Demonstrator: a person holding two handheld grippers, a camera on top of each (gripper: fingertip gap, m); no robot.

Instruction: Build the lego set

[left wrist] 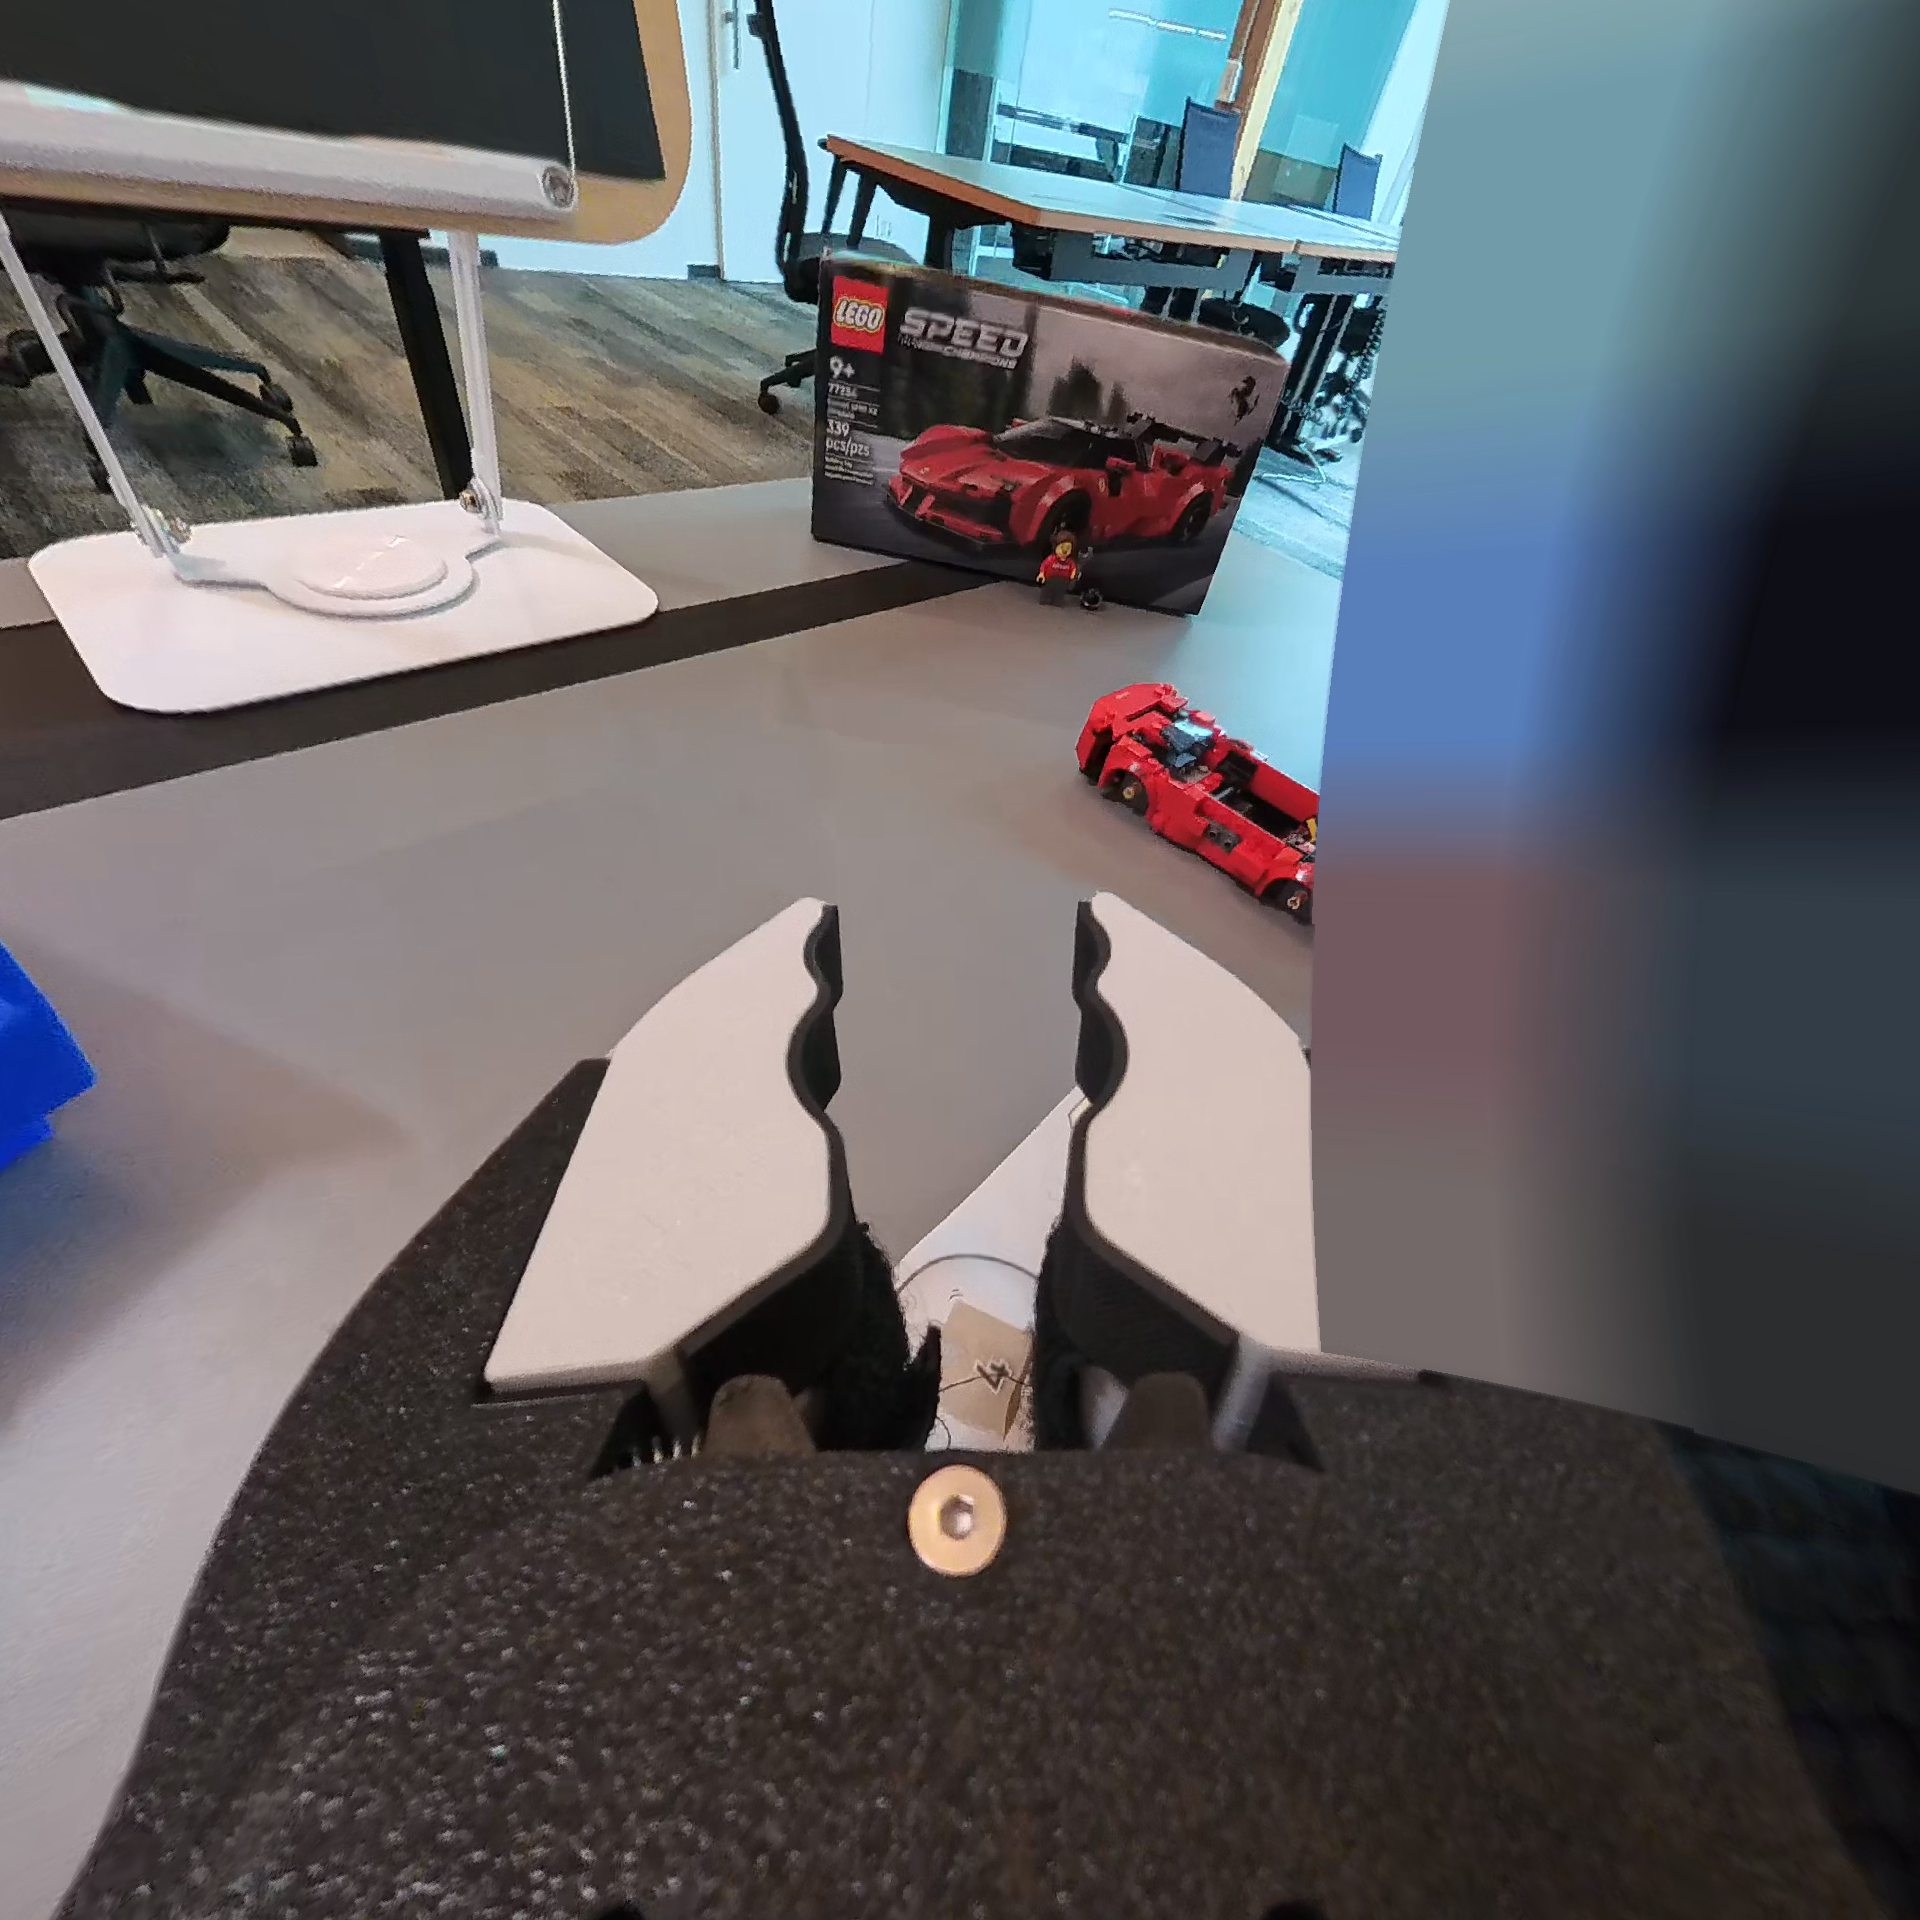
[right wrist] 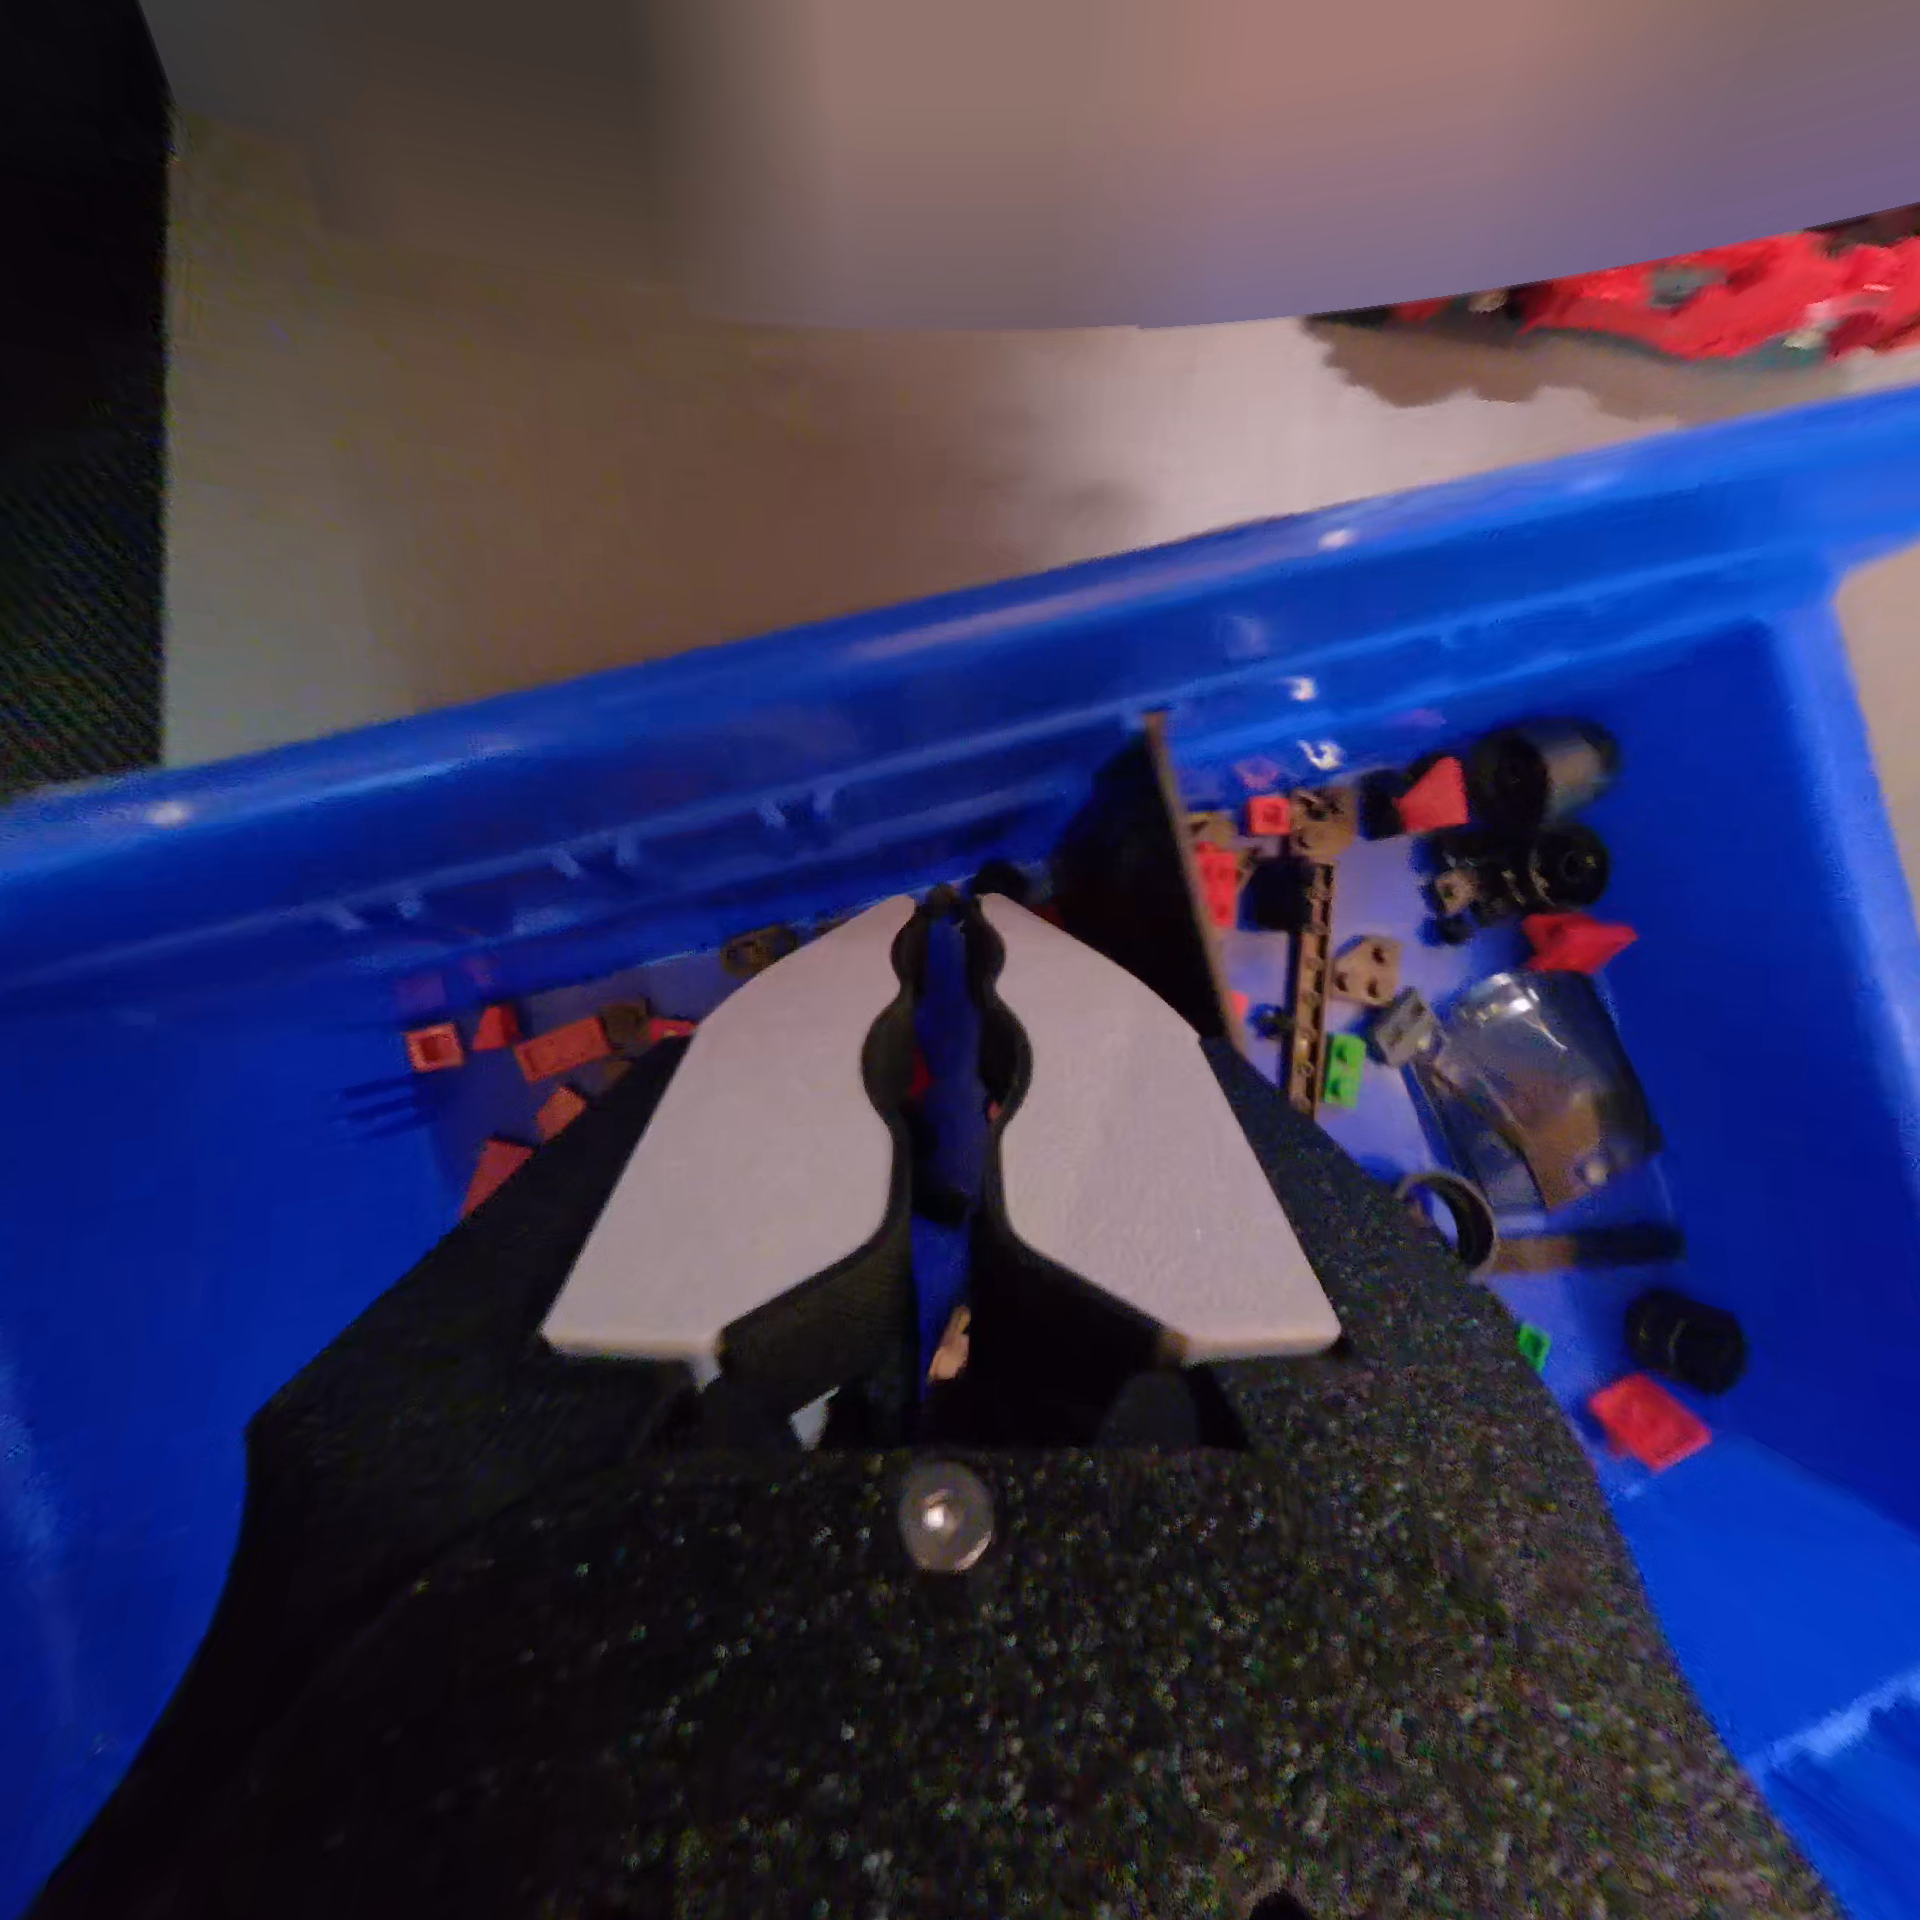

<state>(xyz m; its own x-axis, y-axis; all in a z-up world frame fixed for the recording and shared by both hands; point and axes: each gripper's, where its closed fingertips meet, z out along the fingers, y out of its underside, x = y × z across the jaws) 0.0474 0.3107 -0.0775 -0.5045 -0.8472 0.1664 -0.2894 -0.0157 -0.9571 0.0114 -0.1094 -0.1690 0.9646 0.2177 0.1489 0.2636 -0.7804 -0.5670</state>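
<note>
My left gripper [left wrist: 956,925] is open and empty, held above the grey table. A partly built red Lego car [left wrist: 1195,790] sits on the table ahead and to the right of it. My right gripper [right wrist: 948,909] is shut, with its tips down inside a blue bin [right wrist: 935,675] of loose pieces. Something small and dark shows at the tips; I cannot tell whether it is pinched. In the bin lie red bricks [right wrist: 551,1049], black wheels [right wrist: 1538,862] and a clear windscreen piece [right wrist: 1527,1091]. The red car [right wrist: 1662,291] shows blurred beyond the bin.
The Lego set box [left wrist: 1039,436] stands at the table's far edge with a minifigure [left wrist: 1060,566] in front. A white stand base [left wrist: 343,613] sits at far left. The blue bin's corner [left wrist: 31,1049] shows at the left edge. A black divider [right wrist: 1153,883] splits the bin.
</note>
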